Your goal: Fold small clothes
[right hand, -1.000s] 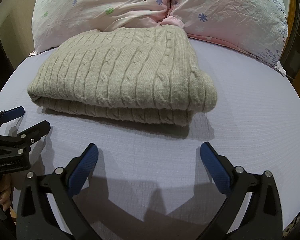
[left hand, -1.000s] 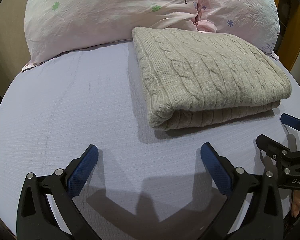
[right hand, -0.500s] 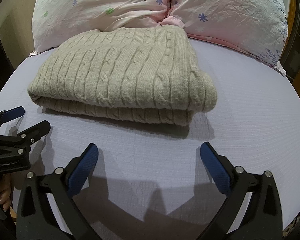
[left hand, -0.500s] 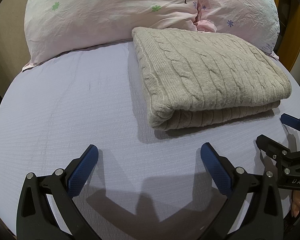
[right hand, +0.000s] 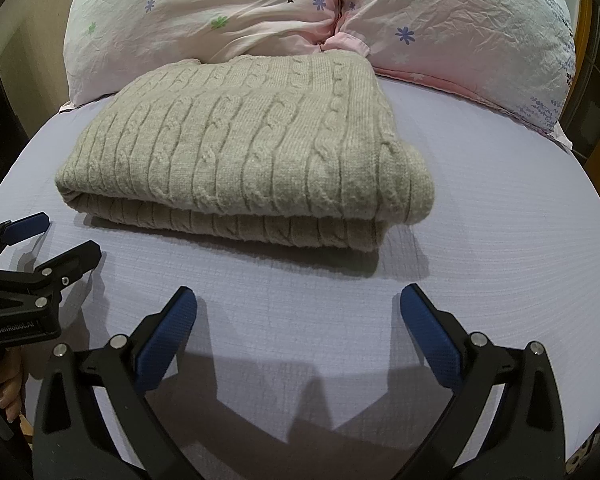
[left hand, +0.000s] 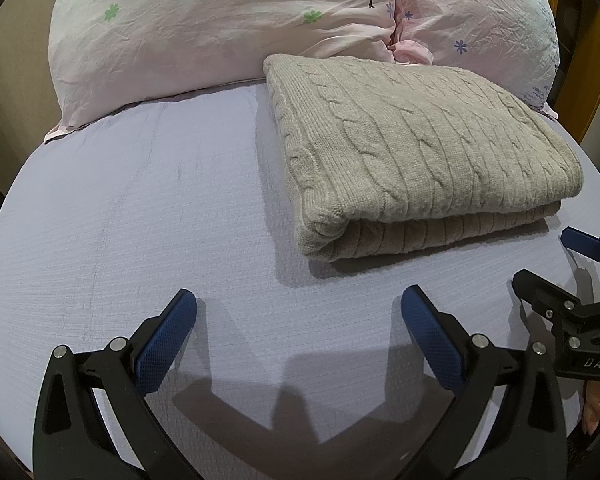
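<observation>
A beige cable-knit sweater (left hand: 412,152) lies folded in a neat rectangle on the pale lilac bed sheet (left hand: 140,200), its far edge against the pillows. It also shows in the right wrist view (right hand: 252,148). My left gripper (left hand: 298,312) is open and empty, hovering over the sheet in front of the sweater's left corner. My right gripper (right hand: 298,312) is open and empty in front of the sweater's right part. Each gripper shows at the edge of the other's view: the right one (left hand: 556,264), the left one (right hand: 56,240).
Two pink flowered pillows (left hand: 220,20) (right hand: 460,28) lie along the head of the bed behind the sweater. Bare sheet spreads left of the sweater in the left wrist view and right of it (right hand: 500,200) in the right wrist view. Wooden furniture (left hand: 592,60) stands at the far right.
</observation>
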